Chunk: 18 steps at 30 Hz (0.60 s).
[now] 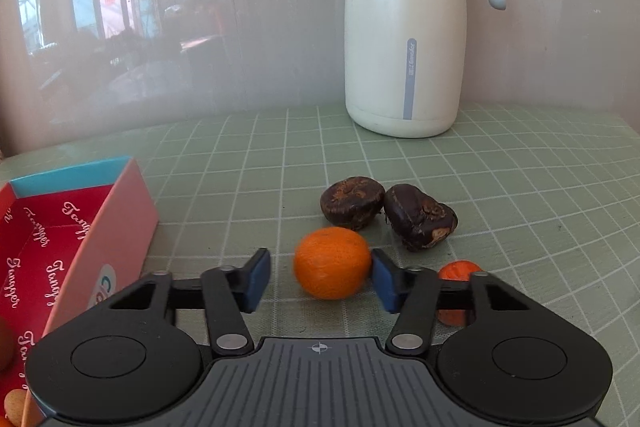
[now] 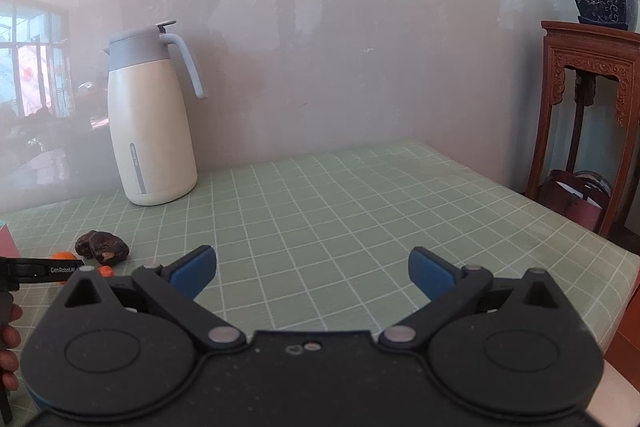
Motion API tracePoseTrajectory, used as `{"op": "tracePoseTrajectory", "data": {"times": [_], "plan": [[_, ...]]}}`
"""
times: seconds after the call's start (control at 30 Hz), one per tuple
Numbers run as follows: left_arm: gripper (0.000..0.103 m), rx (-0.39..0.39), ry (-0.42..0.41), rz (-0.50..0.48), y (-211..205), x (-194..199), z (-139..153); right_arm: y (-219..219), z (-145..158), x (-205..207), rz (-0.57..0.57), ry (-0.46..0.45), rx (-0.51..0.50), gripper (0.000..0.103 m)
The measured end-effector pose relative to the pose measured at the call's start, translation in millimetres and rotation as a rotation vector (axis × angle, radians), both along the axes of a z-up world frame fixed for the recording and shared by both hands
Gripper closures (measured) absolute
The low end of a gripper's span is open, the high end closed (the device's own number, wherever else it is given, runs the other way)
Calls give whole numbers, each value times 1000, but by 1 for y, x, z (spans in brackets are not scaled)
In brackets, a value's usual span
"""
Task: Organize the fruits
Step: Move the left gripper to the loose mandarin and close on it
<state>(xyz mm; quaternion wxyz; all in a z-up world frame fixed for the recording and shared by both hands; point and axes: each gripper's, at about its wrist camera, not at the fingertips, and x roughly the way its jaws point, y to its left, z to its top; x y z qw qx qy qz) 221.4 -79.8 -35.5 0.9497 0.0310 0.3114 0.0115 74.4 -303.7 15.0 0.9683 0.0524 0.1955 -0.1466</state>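
Note:
A tangerine (image 1: 332, 261) lies on the green checked cloth between the blue pads of my left gripper (image 1: 320, 279). The right pad touches its side; the left pad stands a little apart from it, so the jaws are open around it. Just behind it lie two dark, wrinkled fruits (image 1: 352, 201) (image 1: 420, 217). A smaller orange piece (image 1: 456, 271) sits partly hidden behind the right finger. My right gripper (image 2: 312, 273) hangs open and empty over bare cloth; at the far left of its view are the dark fruits (image 2: 102, 247) and the left gripper's body (image 2: 40, 270).
A pink box with a red printed inside (image 1: 116, 223) stands open at the left, something tan (image 1: 14, 403) in its near corner. A white thermos jug (image 1: 404, 39) stands by the back wall. A carved wooden stand (image 2: 588, 107) is past the table's right edge.

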Motion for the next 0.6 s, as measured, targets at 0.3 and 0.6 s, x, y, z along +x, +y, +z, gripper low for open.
{"op": "tracePoseTrajectory", "data": {"times": [0.3,0.6], "plan": [[63,-19,-14,7,7,-7,2,7,1,3,23,-2,-5,0],[63,-2,-112,8,32,-43,34,18,3,4,52,-13,-5,0]]}}
